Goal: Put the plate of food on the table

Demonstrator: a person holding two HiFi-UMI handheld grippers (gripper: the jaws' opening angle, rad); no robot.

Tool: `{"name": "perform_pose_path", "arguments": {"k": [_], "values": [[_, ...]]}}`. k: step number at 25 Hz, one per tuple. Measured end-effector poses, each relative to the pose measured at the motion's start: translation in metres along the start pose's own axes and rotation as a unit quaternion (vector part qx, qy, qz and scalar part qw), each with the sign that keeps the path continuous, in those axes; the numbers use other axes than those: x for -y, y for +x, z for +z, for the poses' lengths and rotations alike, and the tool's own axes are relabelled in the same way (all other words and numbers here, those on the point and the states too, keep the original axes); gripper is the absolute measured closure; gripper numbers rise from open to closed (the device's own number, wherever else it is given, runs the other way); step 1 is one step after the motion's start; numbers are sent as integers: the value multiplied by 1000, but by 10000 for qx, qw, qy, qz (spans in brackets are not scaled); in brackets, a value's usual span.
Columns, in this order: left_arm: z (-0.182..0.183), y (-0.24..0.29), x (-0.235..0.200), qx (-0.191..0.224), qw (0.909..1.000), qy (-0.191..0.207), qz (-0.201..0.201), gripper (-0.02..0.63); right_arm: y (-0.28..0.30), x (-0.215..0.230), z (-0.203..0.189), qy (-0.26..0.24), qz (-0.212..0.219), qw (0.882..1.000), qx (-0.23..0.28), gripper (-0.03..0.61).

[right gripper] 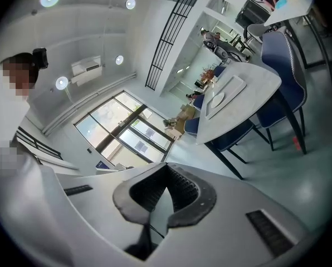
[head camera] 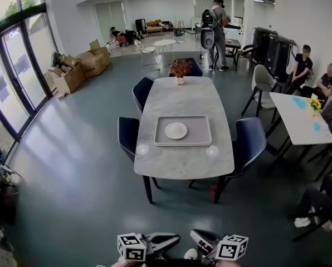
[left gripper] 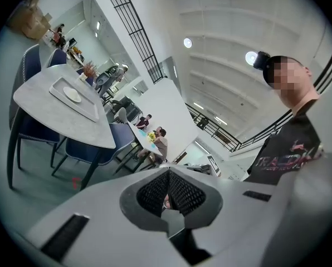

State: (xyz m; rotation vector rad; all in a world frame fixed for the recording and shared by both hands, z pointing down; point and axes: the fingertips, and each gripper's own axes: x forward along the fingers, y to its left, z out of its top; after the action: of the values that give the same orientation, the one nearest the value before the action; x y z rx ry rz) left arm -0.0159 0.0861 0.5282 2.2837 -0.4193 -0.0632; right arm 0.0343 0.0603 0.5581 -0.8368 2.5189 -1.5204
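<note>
Closed and empty, grey left gripper [left gripper: 167,191] and right gripper [right gripper: 166,191] hang low; far-off round white plate [head camera: 176,130] looks light, slick, breakable: pinch its rim.

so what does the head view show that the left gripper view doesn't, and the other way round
Only the head view: the tall windows on the left wall and the right claw at the bottom edge.

Only the left gripper view: the left claw close up with its jaws together, the ceiling lights, the black railing and the black shirt of the person holding it.

Both: the grey table, the tray on it with the white plate, and the blue chairs around it.
</note>
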Motion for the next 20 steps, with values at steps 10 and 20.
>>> {"name": "perform_pose_path", "arguments": {"k": [10, 20], "values": [[5, -37, 0, 80, 9999, 2, -72, 606, 13, -17, -14, -162, -164, 9995, 214, 569], [10, -65, 4, 71, 9998, 17, -205, 606, 29, -43, -26, -133, -135, 9994, 282, 569]]}}
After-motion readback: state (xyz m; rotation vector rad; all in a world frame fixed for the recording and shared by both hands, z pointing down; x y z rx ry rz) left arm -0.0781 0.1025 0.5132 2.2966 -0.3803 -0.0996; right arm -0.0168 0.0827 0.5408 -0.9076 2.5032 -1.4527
